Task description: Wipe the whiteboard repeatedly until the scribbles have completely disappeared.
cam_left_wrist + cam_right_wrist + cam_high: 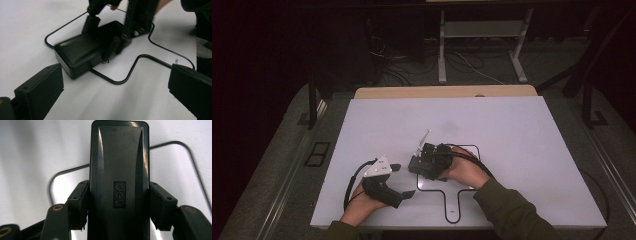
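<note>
Black plastic box (119,170), smooth & shiny, w/ a small logo on top. My right gripper (119,205) is clamped on its two long sides. The box sits on the white board (512,130), inside the black outline (472,150) drawn there, near the middle-front.

My left gripper (115,92) has its jaws spread wide, nothing between them. It rests to the left of the box, apart from it.

What could go wrong, I think: the box is slick, so it may slip out if I tilt or lift fast. The pads grip near one end, so the far end could dip down. A thin white stick (424,140) leans just behind the box. A quick swing could knock it.

Room: lots of bare board behind & to the right. The front edge is near my hands, so pulling back too far could take the box off the board. My left gripper is close, so a move left could bump it.
</note>
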Motion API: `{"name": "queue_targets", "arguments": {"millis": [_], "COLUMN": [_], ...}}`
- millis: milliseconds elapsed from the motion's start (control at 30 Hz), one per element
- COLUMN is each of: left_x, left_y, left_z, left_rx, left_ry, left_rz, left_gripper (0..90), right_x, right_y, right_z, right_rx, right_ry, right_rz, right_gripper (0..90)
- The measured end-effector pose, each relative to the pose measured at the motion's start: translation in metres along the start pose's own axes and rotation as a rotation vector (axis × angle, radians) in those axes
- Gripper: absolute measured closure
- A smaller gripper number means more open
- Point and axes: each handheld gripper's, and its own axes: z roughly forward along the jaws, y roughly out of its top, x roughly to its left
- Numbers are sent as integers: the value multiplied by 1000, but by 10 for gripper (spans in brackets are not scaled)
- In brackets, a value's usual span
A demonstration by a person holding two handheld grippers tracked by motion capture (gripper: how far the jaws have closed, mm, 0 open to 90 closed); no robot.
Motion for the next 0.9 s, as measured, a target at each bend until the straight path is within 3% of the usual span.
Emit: {"name": "queue_targets", "arguments": {"millis": [167,233,400,500,733,900], "left_x": [-1,-1,0,0,-1,-1], "left_y": [0,0,0,0,1,1], "left_z": [0,0,-1,-1,0,-1], "left_rx": [-2,-3,-2,-1,-1,-1], "left_ry": [2,2,3,2,3,4], "left_rz": [-4,0,2,1,-5,3], "left_gripper": [0,0,0,0,0,0], "right_x": [16,12,-6,-5,18,7], "right_y": [3,3,2,2,1,4], "right_z": [0,0,2,1,-1,1], "right_rx": [5,-2,-10,-5,11,9], "right_ry": [17,36,-6,-5,0,-21], "right_rz": [-49,-33,16,16,-61,-37], "right_gripper": [385,385,386,386,386,385]}}
